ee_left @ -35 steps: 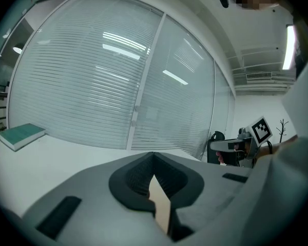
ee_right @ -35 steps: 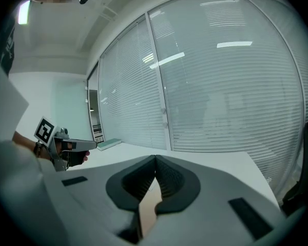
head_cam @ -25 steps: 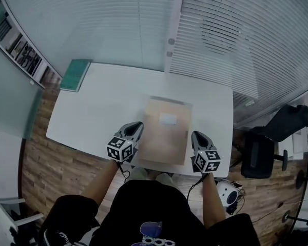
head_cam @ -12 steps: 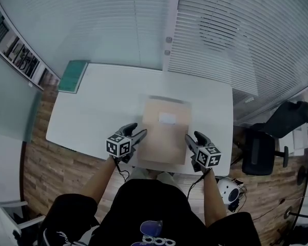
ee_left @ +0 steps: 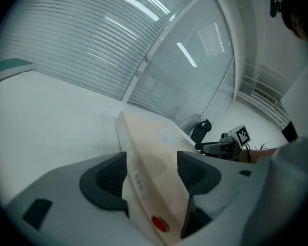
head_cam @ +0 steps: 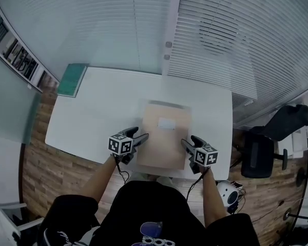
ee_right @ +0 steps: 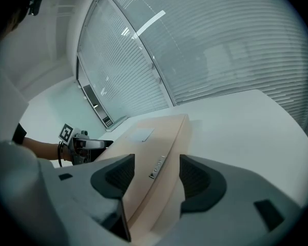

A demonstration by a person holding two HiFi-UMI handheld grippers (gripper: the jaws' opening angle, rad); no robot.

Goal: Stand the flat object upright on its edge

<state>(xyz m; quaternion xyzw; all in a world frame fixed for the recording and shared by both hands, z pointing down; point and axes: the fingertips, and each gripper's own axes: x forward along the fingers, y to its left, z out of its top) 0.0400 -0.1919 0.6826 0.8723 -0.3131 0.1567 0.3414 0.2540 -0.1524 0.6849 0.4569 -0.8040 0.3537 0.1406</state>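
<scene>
Down lower than a second ago and just sprung wide, left gripper (head_cam: 141,137) and right gripper (head_cam: 185,143) astride the flat beige cardboard box (head_cam: 165,132) at centre frame, unclamped.

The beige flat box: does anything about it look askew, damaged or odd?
Nothing stands out. The beige flat box lies flat and whole on the white table. The left gripper and right gripper have just been opening their jaws; a side edge of the box sits between each pair.

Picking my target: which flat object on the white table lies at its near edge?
The tan flat box with the pale label; the green flat book lies at the far left corner.
</scene>
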